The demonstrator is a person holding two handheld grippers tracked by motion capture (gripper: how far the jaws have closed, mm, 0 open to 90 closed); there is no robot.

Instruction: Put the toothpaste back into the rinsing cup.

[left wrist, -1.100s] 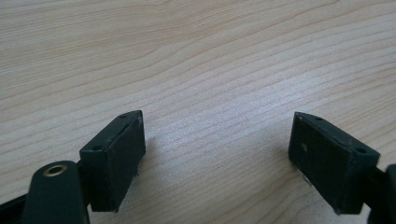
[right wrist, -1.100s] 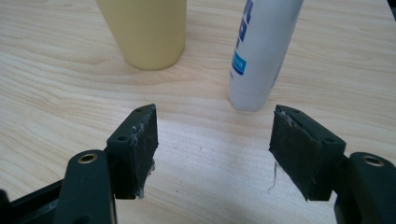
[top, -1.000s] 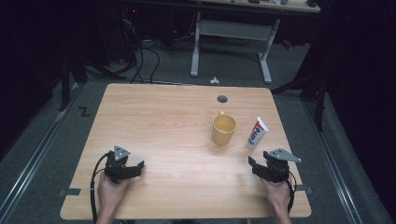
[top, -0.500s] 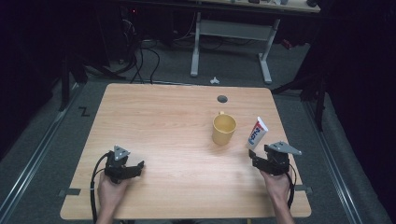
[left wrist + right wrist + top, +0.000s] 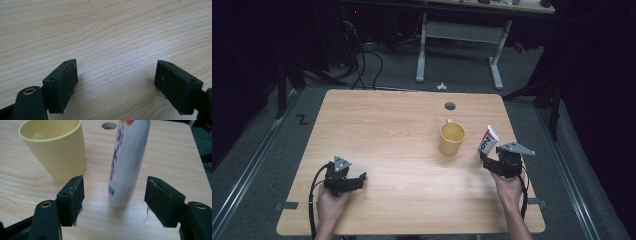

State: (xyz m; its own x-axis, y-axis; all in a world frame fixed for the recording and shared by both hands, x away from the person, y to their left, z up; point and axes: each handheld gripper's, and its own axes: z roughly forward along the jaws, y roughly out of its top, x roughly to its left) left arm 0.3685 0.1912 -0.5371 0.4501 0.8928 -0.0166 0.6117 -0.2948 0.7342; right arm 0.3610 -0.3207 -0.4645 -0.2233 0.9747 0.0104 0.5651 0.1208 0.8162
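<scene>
Nearest to me, my left gripper [image 5: 357,178] sits low at the near-left part of the wooden table [image 5: 387,130], held in a hand [image 5: 331,204]. In the left gripper view its jaws stand wide apart with nothing but bare wood grain between them, so it has hold of nothing.

Over on the right, a bit farther in, my right gripper [image 5: 483,159] is right up at the toothpaste tube [image 5: 487,140]. In the right gripper view the jaws are spread wide, one on either side of the white tube [image 5: 126,162], which stands upright on its cap end between them. There is a clear gap on both sides, so the pads are not touching it and I am gripping nothing yet.

Just left of the tube stands the yellow cup [image 5: 451,138], upright, open mouth up, near the tube but apart from it. In the right gripper view it [image 5: 55,147] rises behind the left-hand jaw.

Farther still, near the table's far edge, is a round cable hole [image 5: 450,106].
</scene>
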